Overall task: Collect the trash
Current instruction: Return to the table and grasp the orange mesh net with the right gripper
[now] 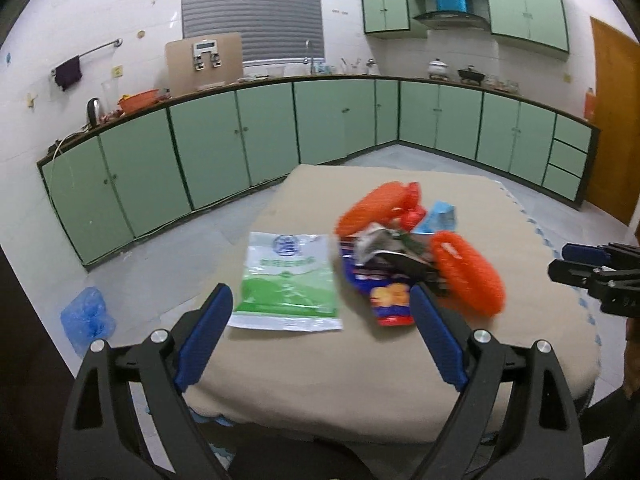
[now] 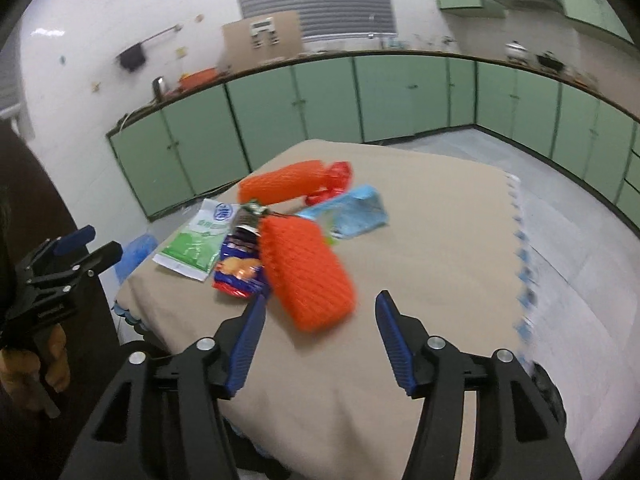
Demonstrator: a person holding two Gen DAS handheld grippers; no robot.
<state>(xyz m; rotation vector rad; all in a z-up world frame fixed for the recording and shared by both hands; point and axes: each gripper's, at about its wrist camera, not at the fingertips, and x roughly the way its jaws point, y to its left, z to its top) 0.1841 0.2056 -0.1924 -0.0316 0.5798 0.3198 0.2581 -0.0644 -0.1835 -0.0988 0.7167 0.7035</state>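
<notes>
A pile of trash lies on a beige-covered table (image 1: 328, 380). It holds a green and white bag (image 1: 286, 280), a blue and red snack wrapper (image 1: 380, 288), two orange foam nets (image 1: 466, 272) (image 1: 376, 206), a light blue packet (image 1: 440, 216) and crumpled foil (image 1: 374, 242). My left gripper (image 1: 320, 300) is open and empty, just short of the green bag. My right gripper (image 2: 320, 304) is open and empty, with the near orange net (image 2: 306, 276) just ahead of its fingertips. The green bag (image 2: 192, 246), snack wrapper (image 2: 238, 268) and blue packet (image 2: 352, 212) lie behind it.
Green kitchen cabinets (image 1: 280, 128) run along the far walls under a cluttered counter. A blue plastic bag (image 1: 86, 320) lies on the floor left of the table. A brown door (image 1: 612, 120) is at the right. The table's edge (image 2: 524, 260) has blue trim.
</notes>
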